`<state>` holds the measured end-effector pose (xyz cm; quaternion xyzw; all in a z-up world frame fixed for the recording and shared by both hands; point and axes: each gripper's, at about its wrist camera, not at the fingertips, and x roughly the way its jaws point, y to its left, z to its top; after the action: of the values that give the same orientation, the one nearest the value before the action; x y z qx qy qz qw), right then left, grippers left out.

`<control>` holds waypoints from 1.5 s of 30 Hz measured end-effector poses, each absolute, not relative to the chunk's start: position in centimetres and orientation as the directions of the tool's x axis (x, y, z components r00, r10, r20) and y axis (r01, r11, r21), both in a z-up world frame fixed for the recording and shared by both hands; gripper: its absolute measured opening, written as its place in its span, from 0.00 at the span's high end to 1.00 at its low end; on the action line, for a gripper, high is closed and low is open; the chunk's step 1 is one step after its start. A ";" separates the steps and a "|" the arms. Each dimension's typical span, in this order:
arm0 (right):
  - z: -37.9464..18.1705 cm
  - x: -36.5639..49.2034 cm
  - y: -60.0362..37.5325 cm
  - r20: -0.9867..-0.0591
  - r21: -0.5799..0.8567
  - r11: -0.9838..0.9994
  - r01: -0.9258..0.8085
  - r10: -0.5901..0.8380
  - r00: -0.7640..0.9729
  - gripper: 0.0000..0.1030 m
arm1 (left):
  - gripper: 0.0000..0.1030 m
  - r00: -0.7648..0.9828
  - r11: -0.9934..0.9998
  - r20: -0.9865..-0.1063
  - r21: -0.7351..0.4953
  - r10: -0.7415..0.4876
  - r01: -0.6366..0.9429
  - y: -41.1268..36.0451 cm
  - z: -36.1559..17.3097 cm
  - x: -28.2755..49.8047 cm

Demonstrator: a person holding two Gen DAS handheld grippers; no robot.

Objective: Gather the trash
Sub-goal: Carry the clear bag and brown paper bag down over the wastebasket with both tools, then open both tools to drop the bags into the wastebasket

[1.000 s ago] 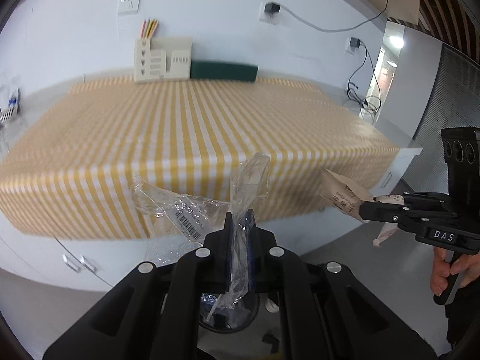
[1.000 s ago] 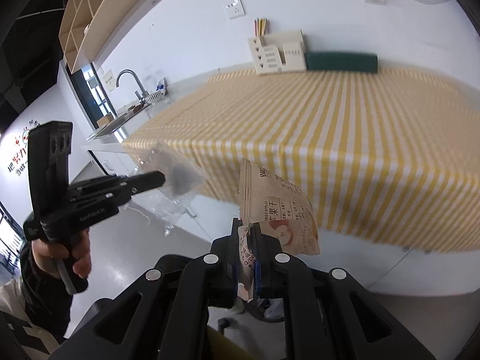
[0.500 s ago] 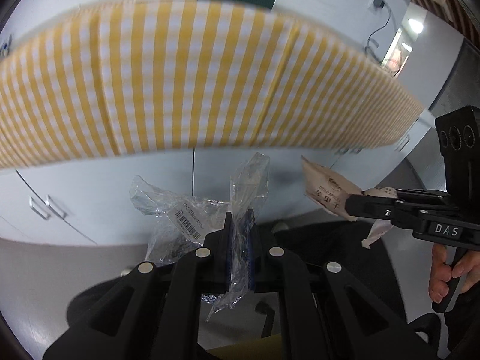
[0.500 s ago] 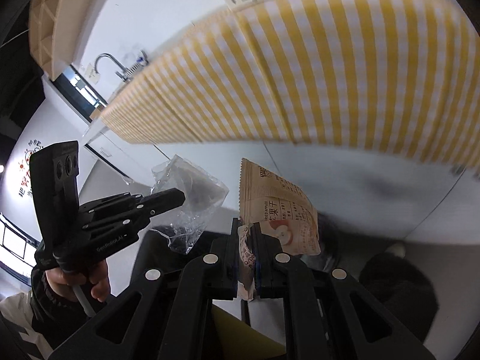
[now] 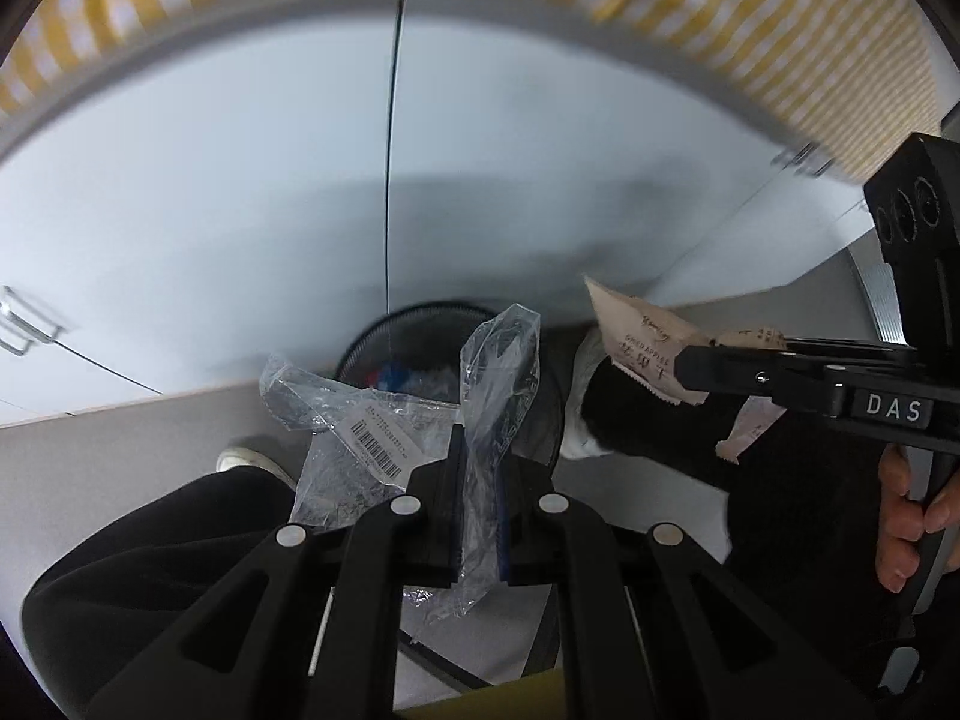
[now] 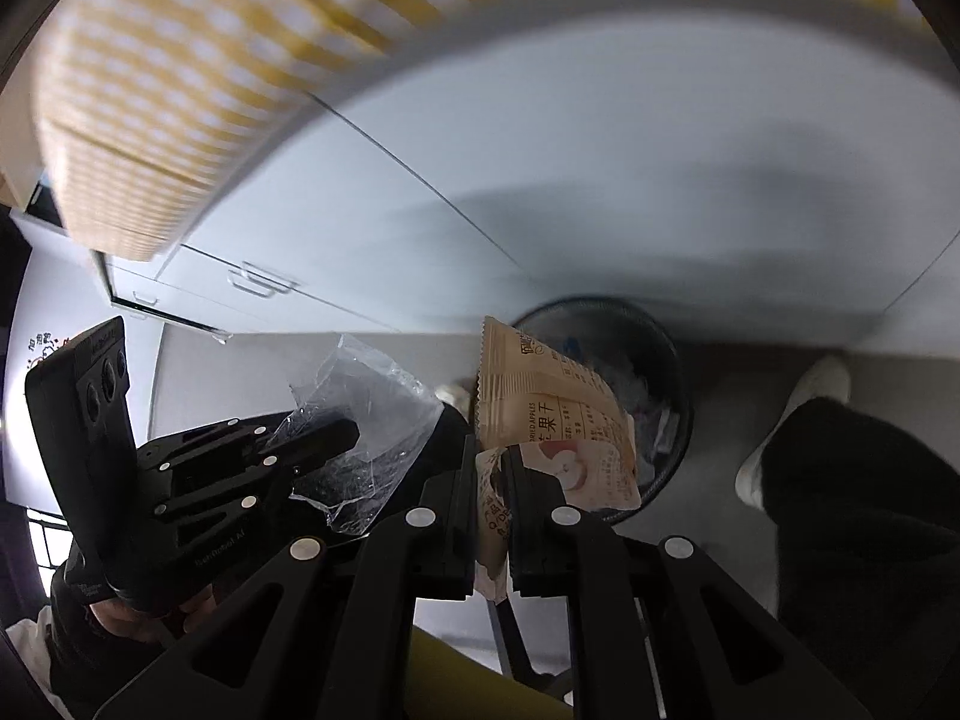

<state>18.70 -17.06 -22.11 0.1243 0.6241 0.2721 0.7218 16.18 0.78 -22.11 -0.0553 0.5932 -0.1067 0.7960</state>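
So the left gripper (image 5: 480, 474) is clamped tight on a crinkly clear plastic bag (image 5: 498, 384), the kind with a white barcode sticker (image 5: 378, 450) on it, and the bag flops out to the left and above the jaws. The right gripper (image 6: 492, 474) is pinched shut on a tan dried-apple snack packet (image 6: 552, 420), which sticks up and leans right from the jaws. Using the black mesh trash bin (image 6: 666, 348) as the reference: both pieces of trash hang just on the near side of it and above its rim, the clear bag toward its left, the packet toward its right in the left wrist view. There's already some wrappers and blue-and-white stuff inside the bin. A black trouser leg (image 6: 858, 492) and a white shoe (image 6: 822, 384) stand right of the bin. Right behind the bin are white cabinet doors (image 5: 210, 180), and above those the edge of a yellow-and-white checked tablecloth (image 6: 150, 108), pretty blurred.
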 end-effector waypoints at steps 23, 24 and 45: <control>-34.7 24.4 -15.7 -0.819 0.569 0.823 0.009 0.567 -0.082 0.68 | 0.88 0.074 0.967 -0.965 -0.253 -0.251 -0.022 1.7 -34.7 22.2; -34.7 24.4 -15.9 -0.821 0.567 0.824 0.008 0.566 -0.081 0.66 | 0.87 0.069 0.968 -0.966 -0.251 -0.249 -0.019 1.7 -34.9 22.2; -23.1 21.6 -17.2 -0.909 0.330 0.910 -0.251 0.378 0.177 0.03 | 0.05 0.176 0.989 -0.973 -0.141 -0.147 0.046 2.3 -29.6 20.0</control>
<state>21.56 -17.18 -23.09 0.0523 0.6077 0.2056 0.7653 20.00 2.30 -29.62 -0.0395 0.6386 -0.0628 0.7659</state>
